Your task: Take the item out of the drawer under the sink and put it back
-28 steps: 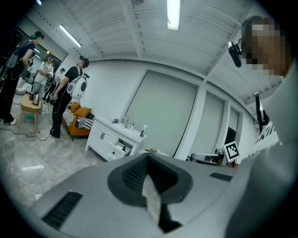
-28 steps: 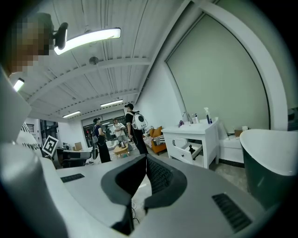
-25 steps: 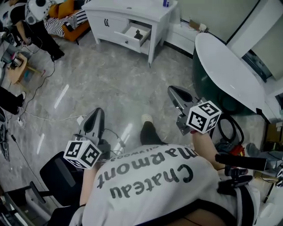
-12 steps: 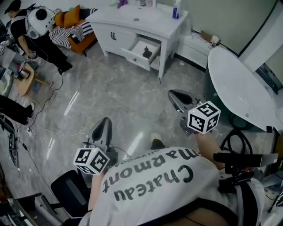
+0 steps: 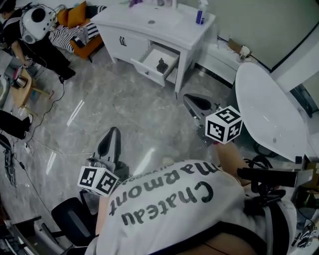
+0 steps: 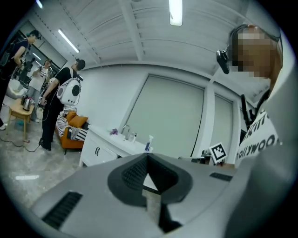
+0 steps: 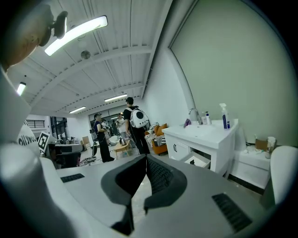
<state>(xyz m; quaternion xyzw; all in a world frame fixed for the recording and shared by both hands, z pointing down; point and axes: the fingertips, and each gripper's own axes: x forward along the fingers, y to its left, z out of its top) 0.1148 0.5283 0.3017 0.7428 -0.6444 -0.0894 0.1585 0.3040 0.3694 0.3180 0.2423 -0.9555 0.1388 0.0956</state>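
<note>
Floor [image 5: 124, 109]: grey marbled tile, fills most of the head view.

Bathtub [image 5: 269, 114]: white, at the right edge of the head view, just beside the right tool.

Vanity [image 5: 119, 40]: white cabinet at the top of the head view, well apart from both tools. Its top surface [image 5: 149, 22] carries a spray bottle [image 5: 200, 15] at the right end.

Operator's T-shirt [image 5: 174, 209]: white with dark lettering, at the bottom of the head view.

Bystanders: a few stand at the far left, near an orange sofa [image 5: 79, 20].

Drawer [image 5: 149, 59]: pulled out of the vanity front, below the surface.

Left tool [image 5: 110, 133]: held over the floor, pointing toward the vanity. In the left gripper view the left tool's tips [image 6: 148, 155] are pressed together with nothing between them.

Right tool [image 5: 192, 99]: also over the floor, aimed at the vanity. In the right gripper view the right tool's tips [image 7: 145, 158] meet and pinch nothing.

Item [image 5: 161, 65]: small and dark, lying inside the open drawer toward its right side. Neither tool touches it. Its shape is too small to make out.
</note>
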